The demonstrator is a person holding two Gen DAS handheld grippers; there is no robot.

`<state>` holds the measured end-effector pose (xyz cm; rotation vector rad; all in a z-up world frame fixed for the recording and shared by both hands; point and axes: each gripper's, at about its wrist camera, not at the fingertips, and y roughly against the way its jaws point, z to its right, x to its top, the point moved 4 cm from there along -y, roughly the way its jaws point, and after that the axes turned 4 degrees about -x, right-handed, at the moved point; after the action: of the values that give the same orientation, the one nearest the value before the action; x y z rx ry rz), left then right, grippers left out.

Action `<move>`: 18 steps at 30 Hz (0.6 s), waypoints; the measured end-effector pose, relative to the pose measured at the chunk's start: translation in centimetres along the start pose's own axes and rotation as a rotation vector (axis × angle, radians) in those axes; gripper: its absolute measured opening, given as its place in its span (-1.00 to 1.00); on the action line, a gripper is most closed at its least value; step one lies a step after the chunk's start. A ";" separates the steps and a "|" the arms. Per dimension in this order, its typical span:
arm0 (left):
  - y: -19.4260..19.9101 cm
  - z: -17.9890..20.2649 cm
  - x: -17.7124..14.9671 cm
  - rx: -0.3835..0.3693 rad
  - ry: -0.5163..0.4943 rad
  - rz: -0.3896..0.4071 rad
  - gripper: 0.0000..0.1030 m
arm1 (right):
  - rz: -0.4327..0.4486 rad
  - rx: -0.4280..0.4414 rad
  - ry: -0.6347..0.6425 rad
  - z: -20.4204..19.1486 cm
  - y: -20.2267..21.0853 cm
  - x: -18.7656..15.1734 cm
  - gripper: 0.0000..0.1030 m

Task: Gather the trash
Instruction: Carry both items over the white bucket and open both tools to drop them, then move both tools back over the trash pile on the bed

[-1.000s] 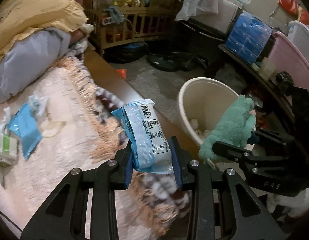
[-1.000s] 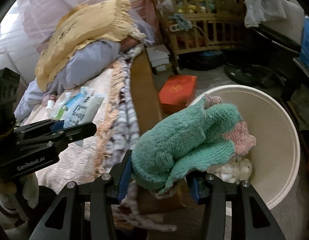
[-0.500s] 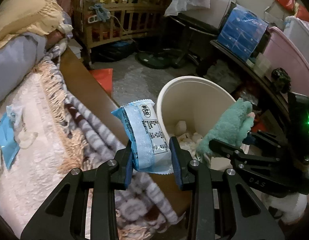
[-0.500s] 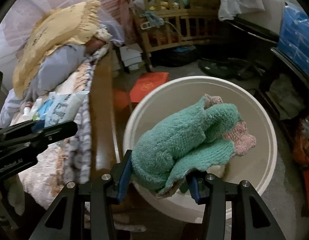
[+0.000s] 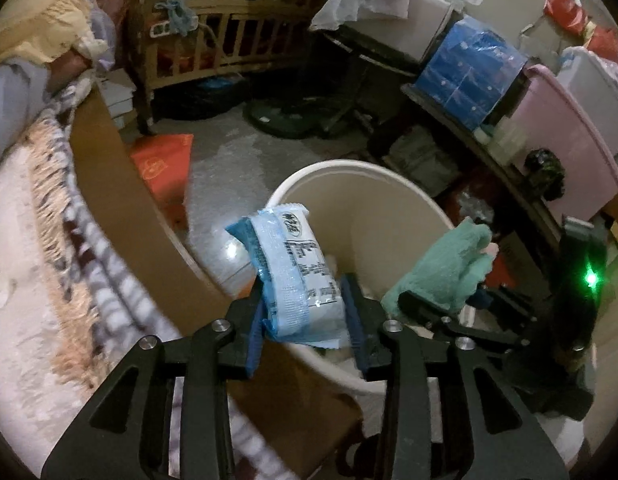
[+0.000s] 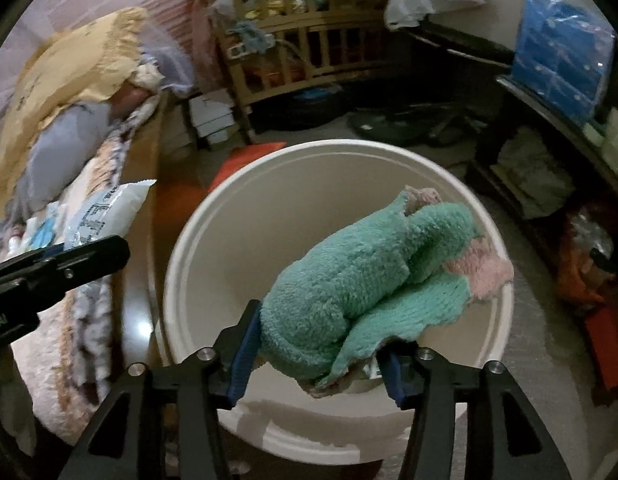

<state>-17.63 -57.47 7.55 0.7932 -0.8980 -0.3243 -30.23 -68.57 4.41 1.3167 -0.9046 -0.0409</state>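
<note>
- Both hand-held grippers are carried off the bed (image 5: 37, 288) and over the white bin (image 6: 197, 264) vs. the earlier frames; the bin mouth now fills the right wrist view, where a sec ago only part of it was seen.
- Left hand-held gripper (image 5: 305, 316): the blue snack wrapper (image 5: 297, 276) is seen between the blue pads, standing up and leaning left, above the bin's near-left rim. Jaws have just been opening; the left pad is touching the pack, a thin gap seems to show at the right pad, so the pinch is judged loosened, not firm.
- Right hand-held gripper (image 6: 317, 364): the green-and-pink fluffy cloth (image 6: 373, 276) is bunched between its pads, hanging right over the bin's middle. Jaws have just been opening here too; the cloth is soft and springs out to fill the gap, so contact is kept on both sides for now.
- Bin contents: some white crumpled bits are glimpsed at the bottom in the left wrist view; otherwise hidden.
- Meaning for task: transport is done, release is judged under way for both items.
- Risk: the wrapper sits close to the rim by the bed frame (image 5: 121, 200) and could tip outside; the cloth is well centred, low risk.
- More trash seems left on the bed, by the left edge of the right wrist view; too blurred to name.
</note>
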 end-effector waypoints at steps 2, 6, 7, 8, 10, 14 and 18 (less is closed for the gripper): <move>-0.1 0.0 0.2 -0.035 0.025 0.003 0.07 | 0.004 -0.027 -0.018 0.8 0.0 0.0 0.27; 0.6 -0.6 0.1 -0.053 0.056 0.007 0.19 | 0.013 -0.014 -0.049 1.6 0.1 0.1 0.37; 0.9 -0.9 0.0 -0.042 0.051 0.003 0.19 | 0.014 -0.012 -0.050 1.6 0.1 0.1 0.37; 1.4 -1.1 -0.1 -0.032 0.048 0.002 0.19 | 0.014 -0.009 -0.052 1.4 0.1 0.1 0.37; 2.6 -2.0 -0.4 -0.005 0.050 0.007 0.19 | 0.020 0.020 -0.055 1.1 0.3 0.1 0.37; 5.4 -4.0 -1.0 0.037 0.069 0.037 0.19 | 0.051 0.044 -0.033 -0.4 0.9 0.4 0.37; 8.4 -6.5 -2.0 0.109 0.088 0.059 0.19 | 0.088 0.085 -0.014 -2.7 1.8 0.8 0.37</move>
<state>-14.22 -47.59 10.19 0.8731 -0.8600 -0.1879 -28.90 -66.26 6.42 1.3550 -0.9838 0.0576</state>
